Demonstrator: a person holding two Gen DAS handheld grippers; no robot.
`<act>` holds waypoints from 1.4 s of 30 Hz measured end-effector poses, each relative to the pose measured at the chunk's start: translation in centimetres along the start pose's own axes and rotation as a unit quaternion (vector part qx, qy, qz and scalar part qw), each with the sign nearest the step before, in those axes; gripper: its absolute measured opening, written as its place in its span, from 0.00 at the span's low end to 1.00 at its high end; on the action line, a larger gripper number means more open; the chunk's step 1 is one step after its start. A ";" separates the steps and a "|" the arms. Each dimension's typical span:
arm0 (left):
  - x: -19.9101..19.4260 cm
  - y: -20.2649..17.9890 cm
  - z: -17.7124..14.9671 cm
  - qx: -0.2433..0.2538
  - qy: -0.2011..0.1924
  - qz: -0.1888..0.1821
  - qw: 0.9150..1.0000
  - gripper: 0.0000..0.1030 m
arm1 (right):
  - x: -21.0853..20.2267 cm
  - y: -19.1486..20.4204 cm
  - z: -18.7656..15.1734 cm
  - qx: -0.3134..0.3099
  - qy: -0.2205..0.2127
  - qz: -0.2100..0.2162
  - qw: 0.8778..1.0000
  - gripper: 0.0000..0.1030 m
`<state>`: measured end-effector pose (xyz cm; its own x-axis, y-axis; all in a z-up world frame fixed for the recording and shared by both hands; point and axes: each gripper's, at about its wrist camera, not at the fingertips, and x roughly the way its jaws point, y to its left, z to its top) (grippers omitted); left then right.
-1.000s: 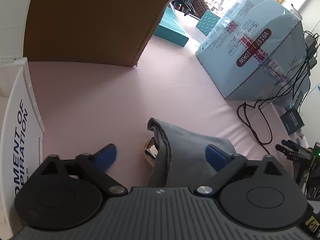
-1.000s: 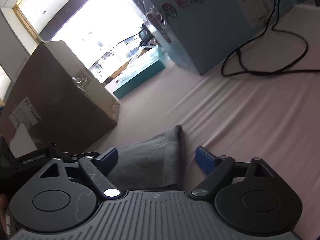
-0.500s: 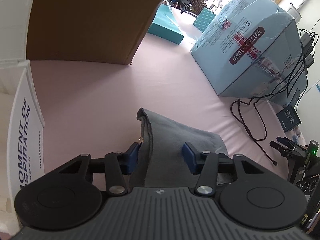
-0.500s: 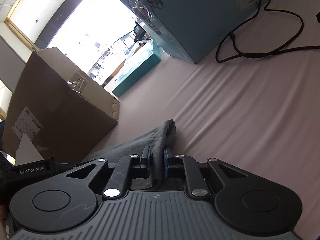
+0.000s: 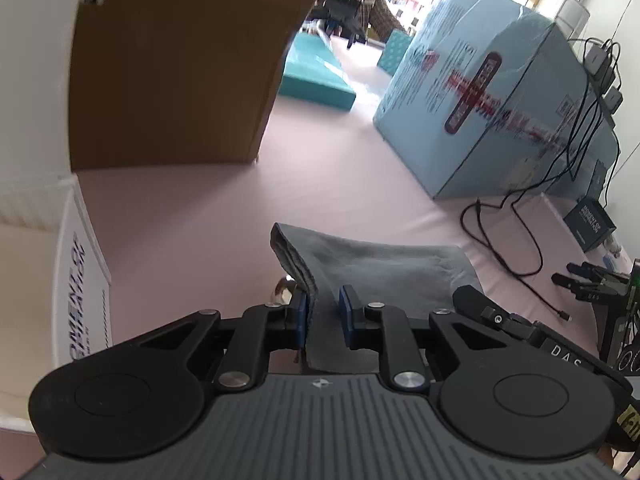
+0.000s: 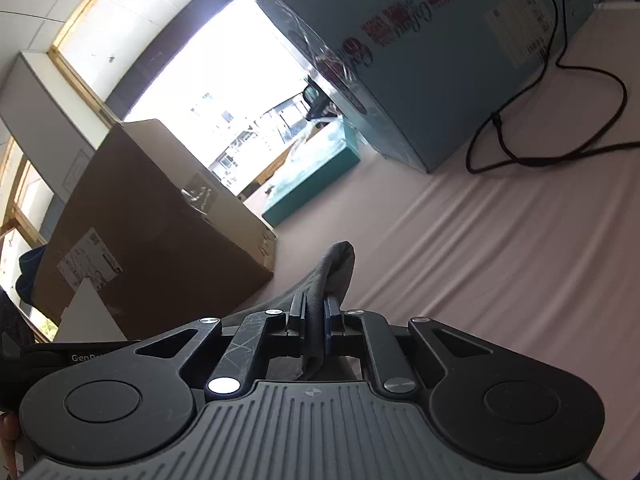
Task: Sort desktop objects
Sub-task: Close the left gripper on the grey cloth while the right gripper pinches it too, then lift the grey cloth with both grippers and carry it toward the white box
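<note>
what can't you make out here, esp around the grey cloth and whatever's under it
- Left wrist view: a shiny object under the grey cloth is mostly covered; its identity is unclear.
- Left wrist view: the light blue box label is motion-blurred and unreadable.
- Right wrist view: the cloth's near part is hidden behind the right gripper.

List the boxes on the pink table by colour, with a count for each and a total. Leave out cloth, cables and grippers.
Brown cardboard box: 1
Light blue boxes: 2, standing side by side
Teal boxes: 2, a flat one and a small one farther back
White printed box: 1
Small dark box: 1
Total: 7
</note>
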<state>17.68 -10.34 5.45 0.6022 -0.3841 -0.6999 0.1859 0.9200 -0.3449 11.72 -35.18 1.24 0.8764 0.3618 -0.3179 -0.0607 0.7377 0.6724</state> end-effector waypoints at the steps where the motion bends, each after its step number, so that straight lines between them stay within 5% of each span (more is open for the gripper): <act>1: -0.4 -0.1 0.0 0.002 -0.008 0.000 1.000 0.15 | -0.3 0.2 0.1 -0.004 -0.007 0.004 1.000 0.07; 10: -5.1 -2.1 -0.2 0.035 -0.108 0.008 0.994 0.14 | -3.8 3.3 0.2 -0.073 -0.099 0.071 0.990 0.07; 20: -7.7 -2.2 0.3 0.046 -0.134 0.021 0.990 0.12 | -5.3 5.7 0.1 -0.098 -0.132 0.119 0.979 0.07; 28: -12.4 1.3 -0.2 0.063 -0.171 0.070 0.981 0.11 | -3.7 12.1 -1.8 -0.160 -0.101 0.163 0.968 0.07; 42: -21.4 14.1 0.1 -0.017 -0.216 0.132 0.967 0.11 | 3.4 27.1 -7.4 -0.201 -0.038 0.242 0.949 0.07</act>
<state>7.43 10.88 15.62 0.8949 -0.0607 -0.4422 -0.0399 0.9758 -0.2148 9.54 -9.78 13.44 0.7304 0.6827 0.0214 -0.6279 0.6589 0.4142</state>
